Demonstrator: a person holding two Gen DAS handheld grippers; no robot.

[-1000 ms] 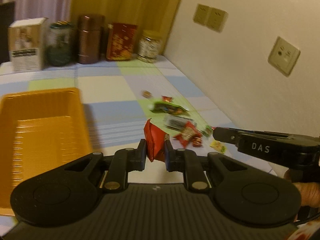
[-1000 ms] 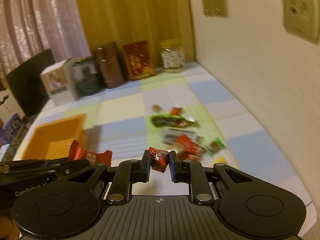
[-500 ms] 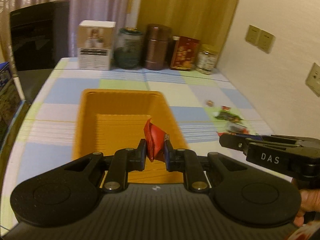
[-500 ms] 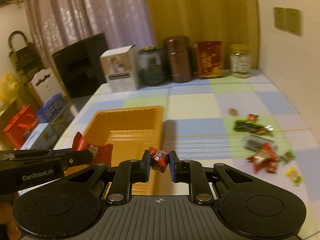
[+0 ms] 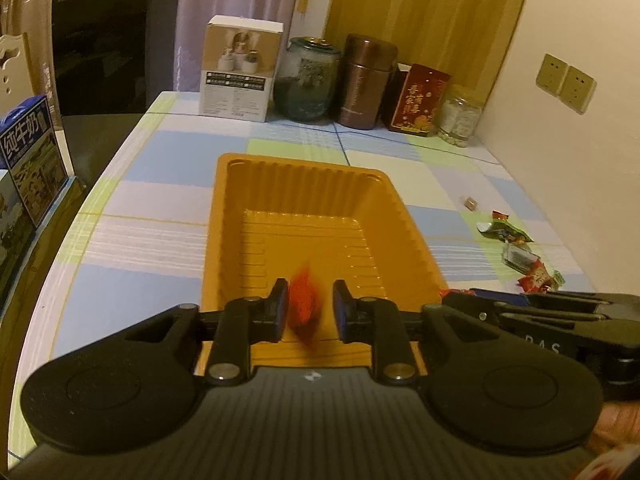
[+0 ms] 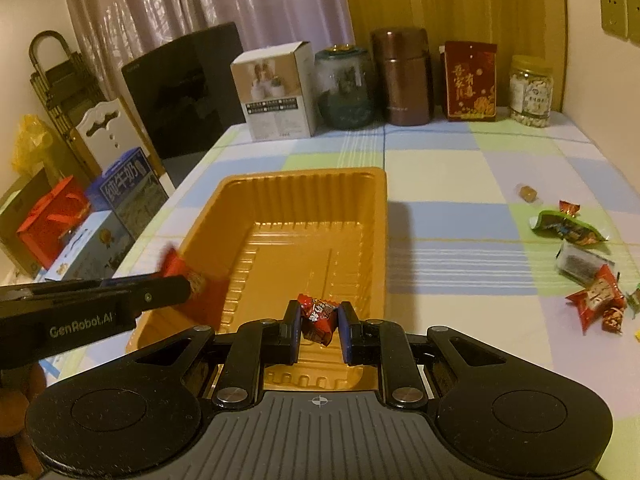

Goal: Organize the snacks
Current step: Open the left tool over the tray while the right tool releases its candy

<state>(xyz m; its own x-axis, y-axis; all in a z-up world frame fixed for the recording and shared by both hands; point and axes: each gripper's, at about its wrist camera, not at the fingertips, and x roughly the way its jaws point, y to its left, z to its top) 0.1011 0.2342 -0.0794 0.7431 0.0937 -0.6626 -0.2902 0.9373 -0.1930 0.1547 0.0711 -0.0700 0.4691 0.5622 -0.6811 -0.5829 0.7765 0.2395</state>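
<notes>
Over the orange tray [image 5: 224,216] both claws hang with their loads. Left claw [image 5: 306,309] stands parted, its red packet [image 5: 304,304] blurred and loose between the pads, apparently dropping. Right claw [image 6: 319,322] pinches a small red candy [image 6: 318,316] by its middle. These wrappers look light, crinkly and slick, so a hold across the body suits better than the twisted ends. Ribbed, glossy plastic forms the tray; more snacks [image 6: 576,256] lie scattered on the checked worktop [image 6: 448,168].
</notes>
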